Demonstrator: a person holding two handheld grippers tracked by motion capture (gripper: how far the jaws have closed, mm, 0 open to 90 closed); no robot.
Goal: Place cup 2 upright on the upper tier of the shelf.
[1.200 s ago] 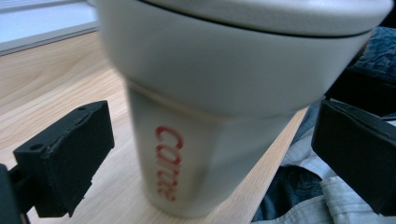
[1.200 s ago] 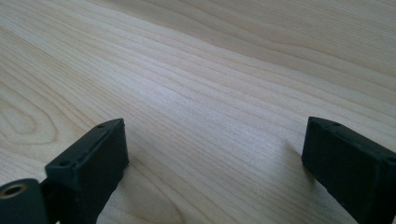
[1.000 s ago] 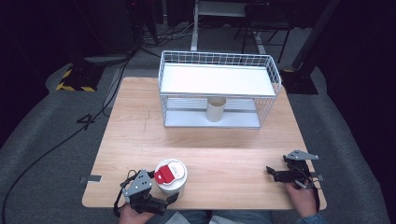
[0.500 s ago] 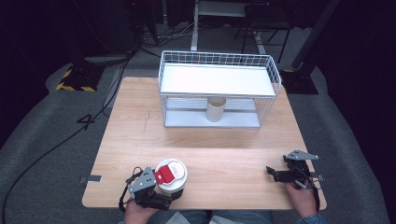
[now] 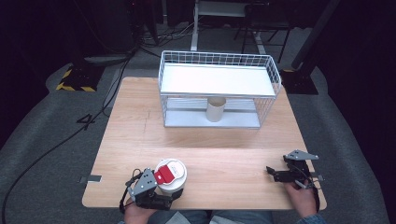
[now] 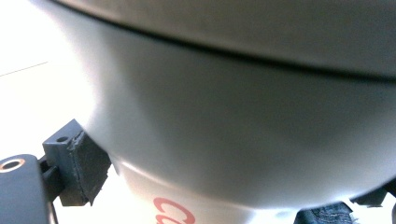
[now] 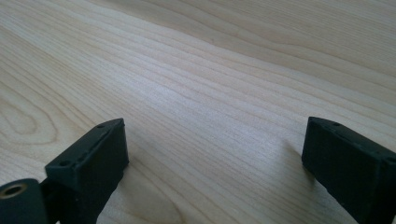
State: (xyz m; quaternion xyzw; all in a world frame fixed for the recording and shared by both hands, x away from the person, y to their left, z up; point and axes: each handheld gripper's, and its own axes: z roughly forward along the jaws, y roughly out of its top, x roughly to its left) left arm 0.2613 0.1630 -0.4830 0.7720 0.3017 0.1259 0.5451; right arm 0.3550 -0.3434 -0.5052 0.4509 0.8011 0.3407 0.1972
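A white cup (image 5: pixel 170 175) with a red label on its lid stands near the table's front left edge. My left gripper (image 5: pixel 169 191) reaches around it from the left, and the cup's wall (image 6: pixel 233 116) looms close between the jaws. The left pad (image 6: pixel 88 168) lies against the cup's side; the other jaw barely shows at the frame's right corner. My right gripper (image 5: pixel 273 173) rests low over the table at the front right, open. Bare wood lies between its jaws (image 7: pixel 215 154).
A white wire rack (image 5: pixel 219 79) with a flat shelf stands at the back of the wooden table (image 5: pixel 224 149). A beige paper cup (image 5: pixel 215 108) stands on its lower level. Dark floor and cables surround the table.
My left gripper has slid a little to the right, up against the white cup. The right gripper has not moved.
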